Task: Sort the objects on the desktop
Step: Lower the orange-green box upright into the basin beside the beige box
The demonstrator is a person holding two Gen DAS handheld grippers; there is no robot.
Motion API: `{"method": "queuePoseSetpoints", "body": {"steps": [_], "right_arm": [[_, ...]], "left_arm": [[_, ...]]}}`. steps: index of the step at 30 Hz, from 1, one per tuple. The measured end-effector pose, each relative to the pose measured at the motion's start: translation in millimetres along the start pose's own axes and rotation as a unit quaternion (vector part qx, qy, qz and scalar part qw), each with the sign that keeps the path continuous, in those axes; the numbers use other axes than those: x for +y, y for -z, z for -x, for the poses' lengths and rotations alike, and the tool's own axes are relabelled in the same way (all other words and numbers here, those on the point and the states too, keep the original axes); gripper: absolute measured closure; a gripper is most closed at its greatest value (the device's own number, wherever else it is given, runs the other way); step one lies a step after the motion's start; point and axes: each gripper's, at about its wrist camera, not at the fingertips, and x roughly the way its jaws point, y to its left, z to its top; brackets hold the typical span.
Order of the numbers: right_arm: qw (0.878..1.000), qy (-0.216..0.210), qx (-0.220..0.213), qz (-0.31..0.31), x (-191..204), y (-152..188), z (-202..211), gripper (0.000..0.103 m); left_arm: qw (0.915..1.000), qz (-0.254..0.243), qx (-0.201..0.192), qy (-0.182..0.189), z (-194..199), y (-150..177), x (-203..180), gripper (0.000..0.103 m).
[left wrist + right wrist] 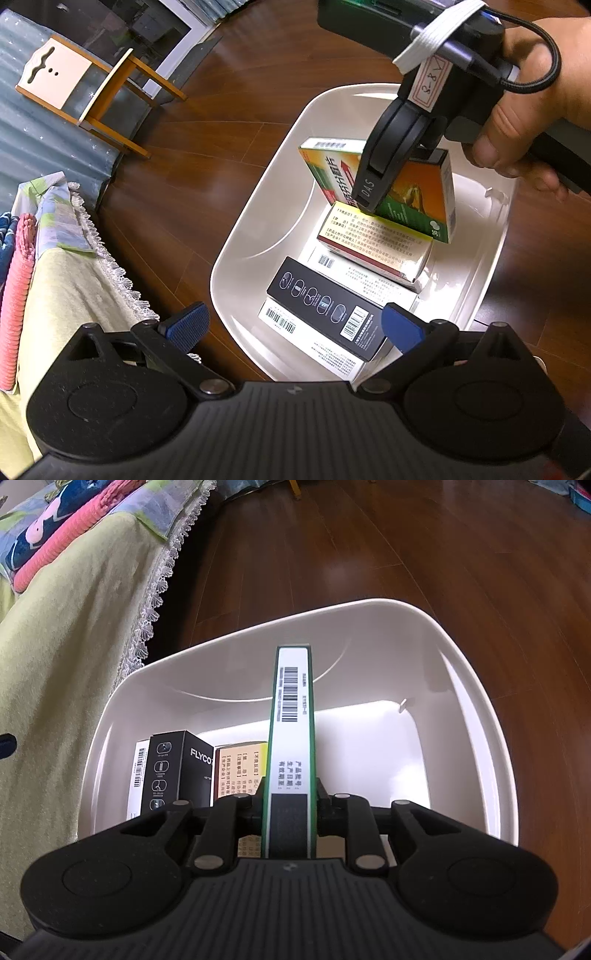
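Note:
A white plastic bin (258, 206) sits on the wooden floor and holds several boxes. My right gripper (373, 199) is shut on a green and orange medicine box (417, 192), holding it on edge inside the bin above a yellow and red box (373, 247). In the right wrist view that green box (291, 720) stands edge-on between the closed fingers of the right gripper (290, 797), over the bin (476, 709). A black FLYCO box (325, 310) (181, 771) lies on white boxes near me. My left gripper (295, 325) hovers open over the bin's near end, holding nothing.
A table draped in a yellow-green cloth with lace trim (74, 280) (74, 635) stands left of the bin, with folded fabrics (18, 266) on it. A small wooden chair (92, 92) lies farther off on the dark wood floor (207, 140). A hand (532, 110) grips the right tool.

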Motion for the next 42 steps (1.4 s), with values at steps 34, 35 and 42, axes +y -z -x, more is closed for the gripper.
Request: {"method": "queuePoseSetpoints", "body": {"steps": [34,35,42], "right_arm": [[1.000,-0.007,0.005,-0.006,-0.7,-3.8,-0.5,0.083],[1.000,-0.012,0.006,-0.008,-0.4,-3.5,0.0,0.082],[1.000,-0.013,0.001,-0.013,-1.5,-1.1,6.1,0.081]], "left_arm": [[1.0000,-0.003,0.004,0.005,-1.3,-0.3,-0.8,0.002],[1.0000,-0.003,0.005,0.005,-1.1,-0.3,-0.8,0.002],[1.0000,-0.002,0.004,0.004,0.0,-0.6,-1.0,0.002]]}}
